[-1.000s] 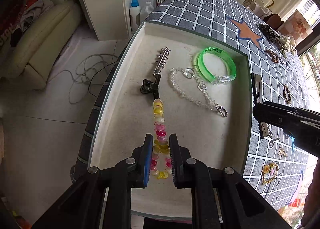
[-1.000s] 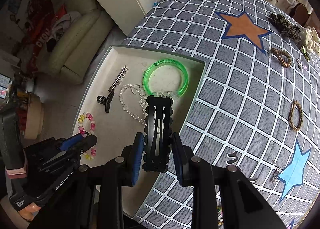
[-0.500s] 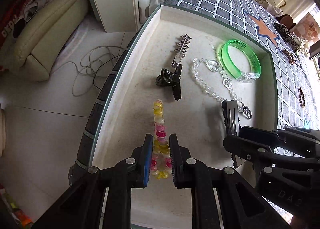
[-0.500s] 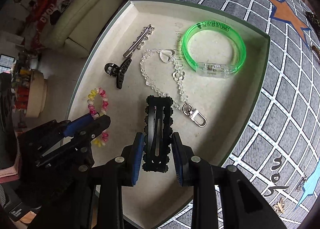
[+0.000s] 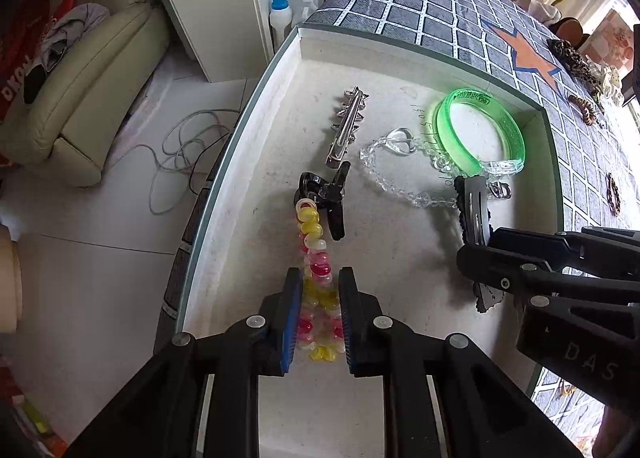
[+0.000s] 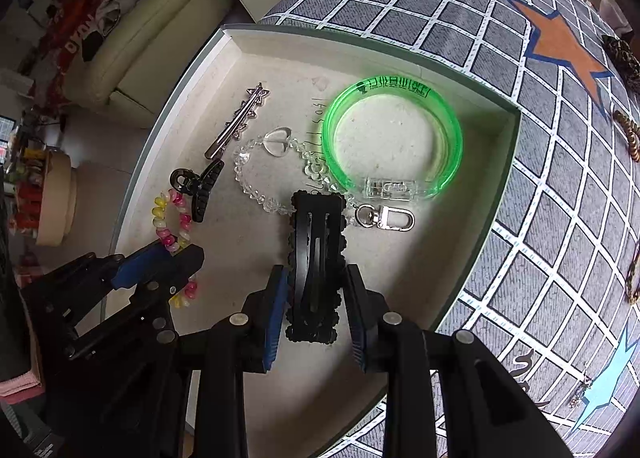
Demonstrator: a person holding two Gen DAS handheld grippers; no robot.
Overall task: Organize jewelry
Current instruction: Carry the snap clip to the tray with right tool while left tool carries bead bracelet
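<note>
A shallow cream tray (image 5: pixel 256 146) (image 6: pixel 496 186) lies on the checked tablecloth. My left gripper (image 5: pixel 319 310) is shut on a pink and yellow bead bracelet (image 5: pixel 316 254), low over the tray floor; the bracelet also shows in the right wrist view (image 6: pixel 176 218). My right gripper (image 6: pixel 316 306) is shut on a black scalloped hair clip (image 6: pixel 316 254), held low inside the tray; the clip also shows in the left wrist view (image 5: pixel 474 214). In the tray lie a green bangle (image 6: pixel 392 146), a clear crystal chain (image 6: pixel 256 186), a silver star hair pin (image 6: pixel 240 122) and a black claw clip (image 6: pixel 200 186).
More jewelry lies on the tablecloth (image 6: pixel 560 178) to the right: a brown ring (image 5: pixel 613 194) and a leopard-print piece (image 5: pixel 572 58). A cream sofa (image 5: pixel 80 90), a cable (image 5: pixel 180 150) and bottles (image 5: pixel 280 18) are on the floor beyond the table's left edge.
My right gripper has carried the black hair clip from over the tablecloth into the tray and lowered it. My left gripper stays shut on the bead bracelet and has edged forward.
</note>
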